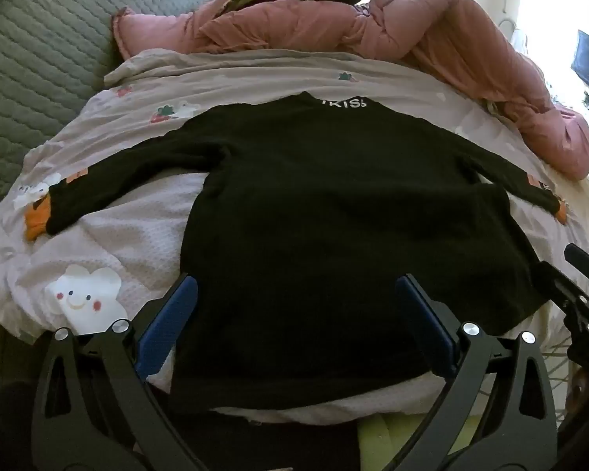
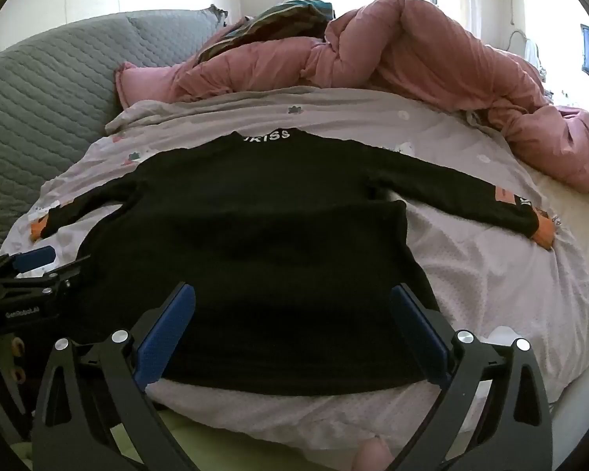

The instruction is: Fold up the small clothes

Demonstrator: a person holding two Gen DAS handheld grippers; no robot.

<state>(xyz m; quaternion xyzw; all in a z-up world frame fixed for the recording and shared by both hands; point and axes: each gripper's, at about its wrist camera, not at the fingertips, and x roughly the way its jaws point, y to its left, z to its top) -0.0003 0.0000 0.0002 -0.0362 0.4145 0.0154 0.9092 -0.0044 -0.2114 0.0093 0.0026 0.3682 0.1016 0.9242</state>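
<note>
A small black long-sleeved sweater (image 1: 333, 212) lies flat on the bed, collar with white letters at the far end, sleeves spread to both sides, orange cuffs (image 1: 35, 219). It also shows in the right wrist view (image 2: 255, 235). My left gripper (image 1: 296, 294) is open and empty over the hem's left part, its blue pads (image 1: 172, 314) apart. My right gripper (image 2: 292, 302) is open and empty over the hem's right part. The right gripper's body shows at the right edge of the left wrist view (image 1: 581, 286); the left one shows at the left edge of the right wrist view (image 2: 31, 263).
The sweater lies on a pale cartoon-print sheet (image 1: 98, 259). A bunched pink duvet (image 1: 432, 31) runs along the far side and right. A grey-green quilted cushion (image 1: 31, 59) rises at the left. The bed's front edge (image 2: 294, 424) is just below the hem.
</note>
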